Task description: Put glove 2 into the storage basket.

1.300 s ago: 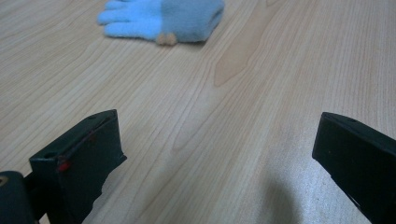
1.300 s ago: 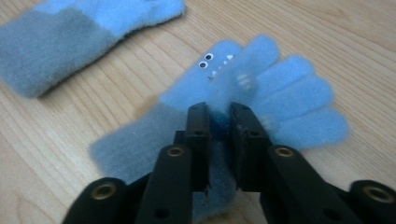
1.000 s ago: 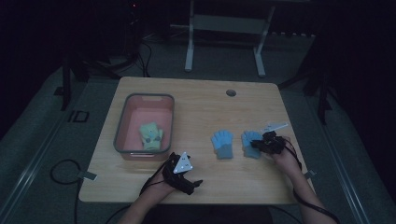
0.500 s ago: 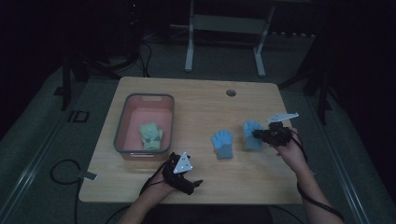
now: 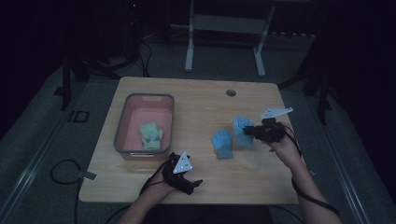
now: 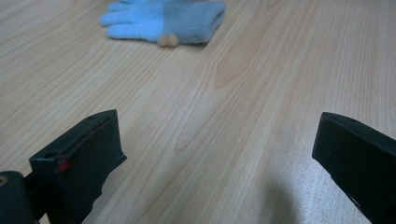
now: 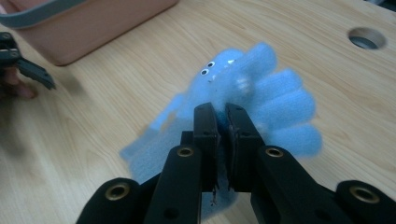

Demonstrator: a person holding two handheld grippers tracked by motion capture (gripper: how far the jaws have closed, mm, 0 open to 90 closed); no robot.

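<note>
A blue glove (image 7: 243,93), small and fuzzy, is pinched in the right gripper (image 7: 222,109) above the right part of the wooden table (image 5: 196,100). It is knitted or fleecy, with rounded fingers and a pair of tiny googly eyes near the fingertips, so it is probably a child's novelty glove. It looks very light and entirely soft: it will sag and fold around whatever grips it, will not slip easily thanks to its nap, and cannot break. The sensible place to hold it is a bunched fold of fabric at the palm or cuff, which is roughly where it is held now; a grip on one finger alone could let it stretch or swing.

The right gripper's black jaws are pressed nearly together, with a fold of the glove's middle caught between them and the fingers fanning out beyond the jaw tips. From the high view the glove seems to hang just clear of the tabletop, though the dim light makes that hard to confirm.

A second blue glove (image 5: 222,143) lies flat on the table just left of the held one, near it but apart.

The left gripper (image 5: 187,179) rests near the table's front edge, its jaws spread wide over bare wood and holding nothing.

Farther left sits a pink bin (image 5: 122,126) with a pale green glove (image 5: 151,135) inside it.
</note>
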